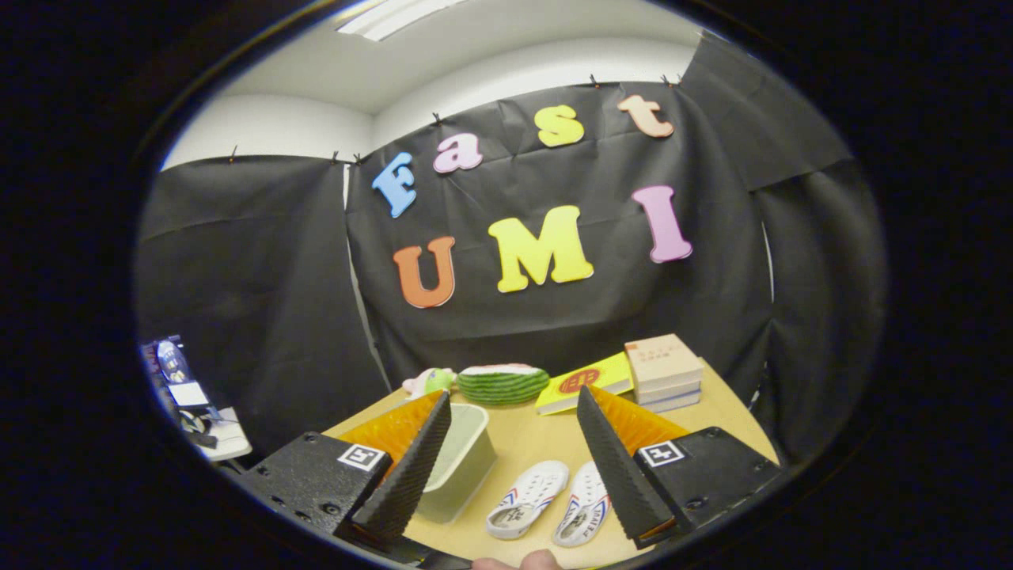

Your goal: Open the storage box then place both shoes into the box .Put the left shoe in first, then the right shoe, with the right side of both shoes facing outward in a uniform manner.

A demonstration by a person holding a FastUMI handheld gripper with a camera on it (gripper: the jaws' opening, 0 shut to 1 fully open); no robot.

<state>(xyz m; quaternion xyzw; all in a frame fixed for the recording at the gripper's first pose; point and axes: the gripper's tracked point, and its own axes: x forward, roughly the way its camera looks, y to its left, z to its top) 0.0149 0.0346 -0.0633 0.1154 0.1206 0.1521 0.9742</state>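
Black-draped booth, round tan table [546, 443] sitting below the tongs. Hovering high over it, gripper [514, 455] spread wide, fingers gripping nothing. Pale storage box [459, 467] lying just ahead of the left finger, partly hidden behind it; lid state hard to tell, looking lidless or already open from this angle. Two white perforated shoes [554, 495] lying side by side between the fingers, close to the box, toes pointing away from the tongs. Fingertip [518, 562] of a person's hand poking in below the shoes. Beyond the fingers: watermelon-slice cushion [502, 382], small pink-green plush [427, 381], yellow book [586, 382], stack of books [663, 372].

Step in hand, likely: approaching the box to open it. Lowering toward the box rim, keeping the fingers apart until straddling the lid edge. Avoiding nudging the shoes. Checking which shoe is the left one before any grab.
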